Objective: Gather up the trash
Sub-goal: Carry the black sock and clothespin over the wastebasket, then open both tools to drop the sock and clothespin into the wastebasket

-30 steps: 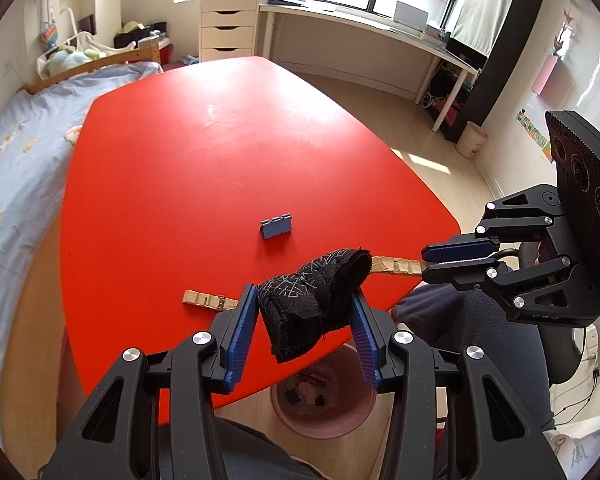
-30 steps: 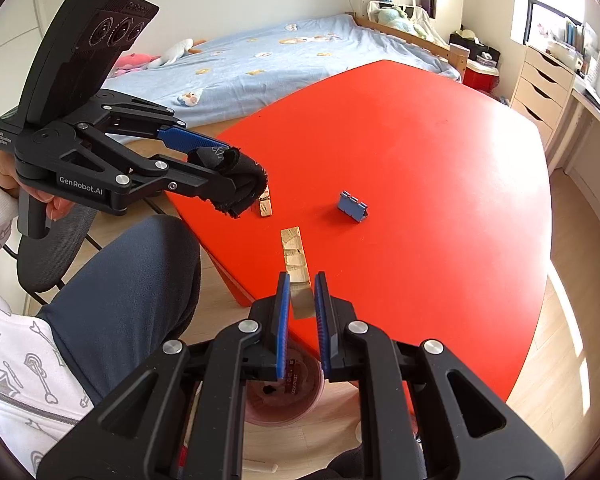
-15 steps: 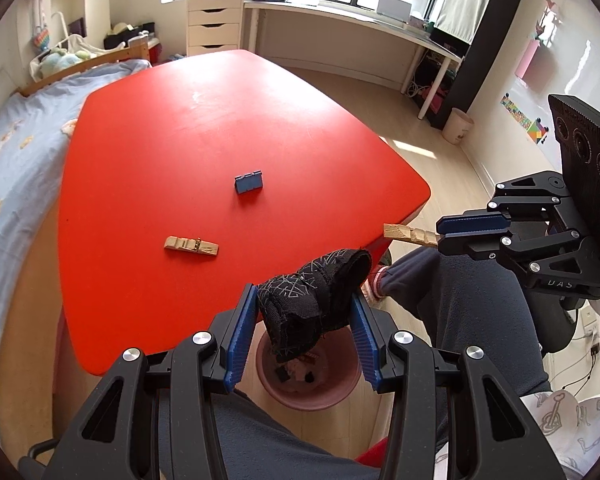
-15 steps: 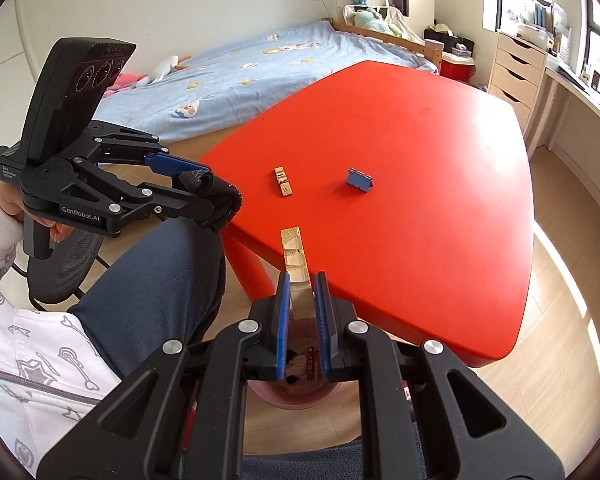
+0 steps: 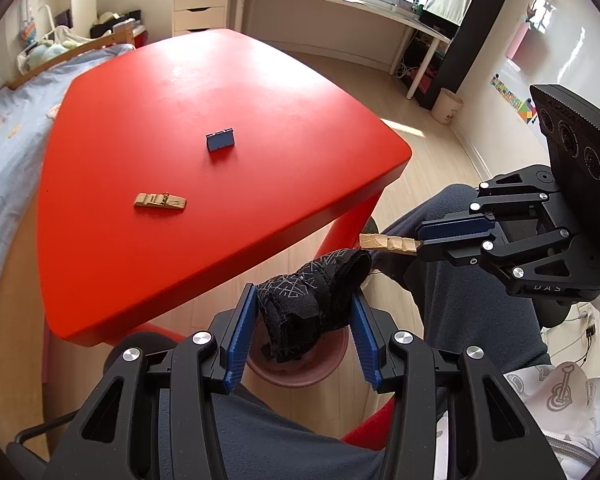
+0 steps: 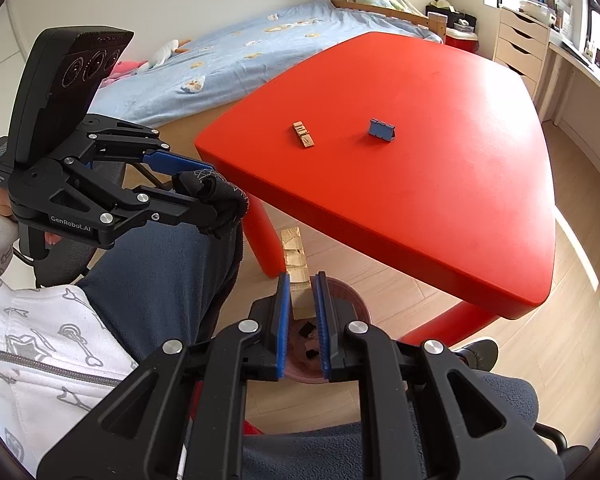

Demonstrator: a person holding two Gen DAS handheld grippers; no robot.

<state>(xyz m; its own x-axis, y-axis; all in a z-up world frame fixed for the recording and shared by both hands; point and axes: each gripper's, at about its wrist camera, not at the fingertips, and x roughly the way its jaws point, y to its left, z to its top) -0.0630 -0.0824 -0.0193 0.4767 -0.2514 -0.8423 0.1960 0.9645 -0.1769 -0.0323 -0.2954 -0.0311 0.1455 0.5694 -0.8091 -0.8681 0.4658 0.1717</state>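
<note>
Now left hand-held gripper clamps crumpled black cloth; right hand-held gripper pinches wooden strip.

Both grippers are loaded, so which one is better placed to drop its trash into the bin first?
Left, probably. The left gripper holds the black cloth directly above the pink bin; the right gripper's wooden piece sticks out past the rim.
</note>
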